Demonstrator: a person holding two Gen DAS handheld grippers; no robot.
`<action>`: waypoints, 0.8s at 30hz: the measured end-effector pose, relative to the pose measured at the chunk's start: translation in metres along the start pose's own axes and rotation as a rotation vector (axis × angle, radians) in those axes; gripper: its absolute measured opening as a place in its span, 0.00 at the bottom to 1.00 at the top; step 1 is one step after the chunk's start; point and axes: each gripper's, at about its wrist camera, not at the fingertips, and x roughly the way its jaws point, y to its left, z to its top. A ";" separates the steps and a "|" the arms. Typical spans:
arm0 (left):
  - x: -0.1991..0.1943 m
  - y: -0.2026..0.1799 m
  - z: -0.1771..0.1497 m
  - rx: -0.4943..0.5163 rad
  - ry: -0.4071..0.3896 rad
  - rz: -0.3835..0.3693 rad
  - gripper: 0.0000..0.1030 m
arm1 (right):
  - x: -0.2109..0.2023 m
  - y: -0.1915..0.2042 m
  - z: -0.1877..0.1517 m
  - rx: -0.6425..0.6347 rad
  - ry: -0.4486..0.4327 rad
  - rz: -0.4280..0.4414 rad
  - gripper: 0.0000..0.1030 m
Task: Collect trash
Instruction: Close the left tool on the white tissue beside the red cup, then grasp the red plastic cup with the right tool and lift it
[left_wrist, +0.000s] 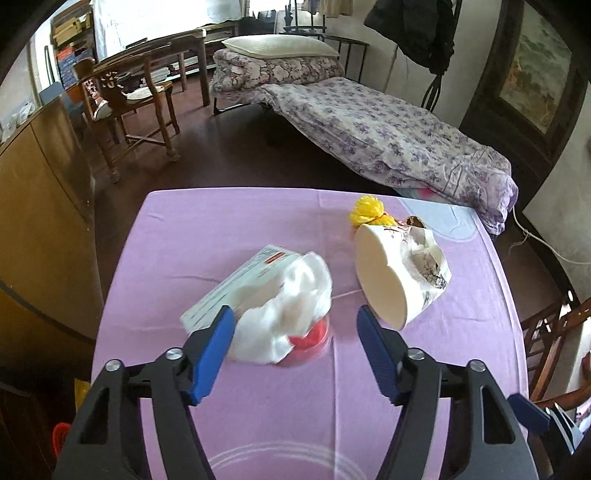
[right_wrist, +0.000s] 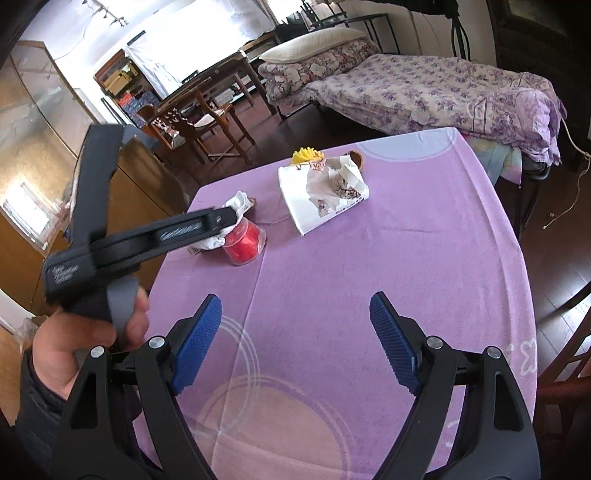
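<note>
On the purple tablecloth (left_wrist: 258, 406) lie a crumpled white tissue (left_wrist: 284, 306) over a red spool in clear plastic (left_wrist: 310, 338), with a flat white carton (left_wrist: 236, 284) beside it. A white paper bag (left_wrist: 399, 273) stuffed with crumpled paper lies to the right, with a yellow yarn ball (left_wrist: 365, 210) behind it. My left gripper (left_wrist: 295, 325) is open, its fingers on either side of the tissue and spool, close above them. In the right wrist view my right gripper (right_wrist: 295, 332) is open and empty over bare cloth, well short of the spool (right_wrist: 243, 245) and bag (right_wrist: 321, 199).
A wooden cabinet (left_wrist: 44, 206) stands left of the table. A bed with a floral cover (left_wrist: 388, 136) lies beyond the table's far edge. A wooden chair (left_wrist: 125, 107) stands at the back left, and another chair (left_wrist: 554, 343) at the table's right side.
</note>
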 end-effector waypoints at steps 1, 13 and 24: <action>0.004 -0.001 0.001 0.003 0.004 0.002 0.62 | 0.001 0.000 0.000 -0.003 0.002 -0.001 0.78; 0.005 0.008 0.001 -0.017 0.008 -0.008 0.13 | 0.004 -0.011 0.001 0.086 0.007 0.059 0.78; -0.059 0.041 -0.041 -0.121 -0.063 -0.060 0.13 | 0.011 -0.004 -0.002 0.030 0.006 0.004 0.78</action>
